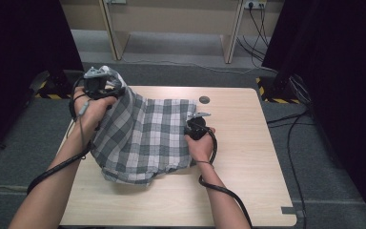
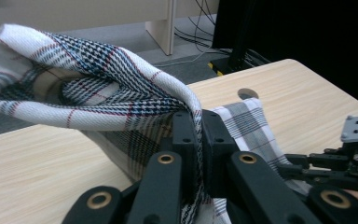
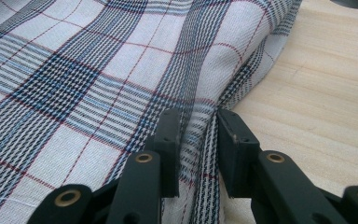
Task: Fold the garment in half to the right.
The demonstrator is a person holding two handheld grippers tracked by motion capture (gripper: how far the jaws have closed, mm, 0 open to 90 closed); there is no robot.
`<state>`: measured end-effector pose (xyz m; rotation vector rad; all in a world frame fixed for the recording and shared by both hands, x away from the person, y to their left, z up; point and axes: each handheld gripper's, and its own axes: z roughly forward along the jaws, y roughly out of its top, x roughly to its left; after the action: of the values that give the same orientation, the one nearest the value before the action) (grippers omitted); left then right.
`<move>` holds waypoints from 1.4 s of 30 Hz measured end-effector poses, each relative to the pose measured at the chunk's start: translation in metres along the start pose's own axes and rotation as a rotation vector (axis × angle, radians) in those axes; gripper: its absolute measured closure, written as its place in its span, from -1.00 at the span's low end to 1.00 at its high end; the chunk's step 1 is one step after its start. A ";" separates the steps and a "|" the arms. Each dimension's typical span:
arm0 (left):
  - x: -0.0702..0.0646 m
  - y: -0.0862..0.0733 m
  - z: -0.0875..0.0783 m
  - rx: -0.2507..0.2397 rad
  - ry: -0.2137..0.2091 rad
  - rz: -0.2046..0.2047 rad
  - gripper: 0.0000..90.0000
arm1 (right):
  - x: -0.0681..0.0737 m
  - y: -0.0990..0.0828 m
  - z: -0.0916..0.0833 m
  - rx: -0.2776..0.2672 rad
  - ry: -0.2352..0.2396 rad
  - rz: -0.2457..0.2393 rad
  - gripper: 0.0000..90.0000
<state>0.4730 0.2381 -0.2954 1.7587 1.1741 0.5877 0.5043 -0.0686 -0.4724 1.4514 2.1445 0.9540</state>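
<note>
A grey-and-white plaid cloth with thin red lines lies spread over the left half of a light wooden table. At the table's far left corner my left gripper is shut on a folded edge of the cloth and holds it raised off the tabletop. In the left gripper view the fold arches up from the closed jaws. My right gripper sits at the cloth's right edge, low on the table. In the right gripper view a bunched ridge of the fabric is pinched between its jaws.
A round hole sits in the tabletop just beyond the cloth's far right corner. The right half of the table is bare wood. Cables run over the floor to the right, and wooden furniture legs stand behind. Dark panels flank both sides.
</note>
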 end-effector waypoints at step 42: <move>-0.074 0.005 0.059 0.056 -0.083 0.055 0.89 | -0.002 0.000 -0.002 0.020 0.017 0.000 0.19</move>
<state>0.4890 0.1458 -0.3119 1.8503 1.0975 0.5131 0.5035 -0.0714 -0.4708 1.4577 2.1720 0.9507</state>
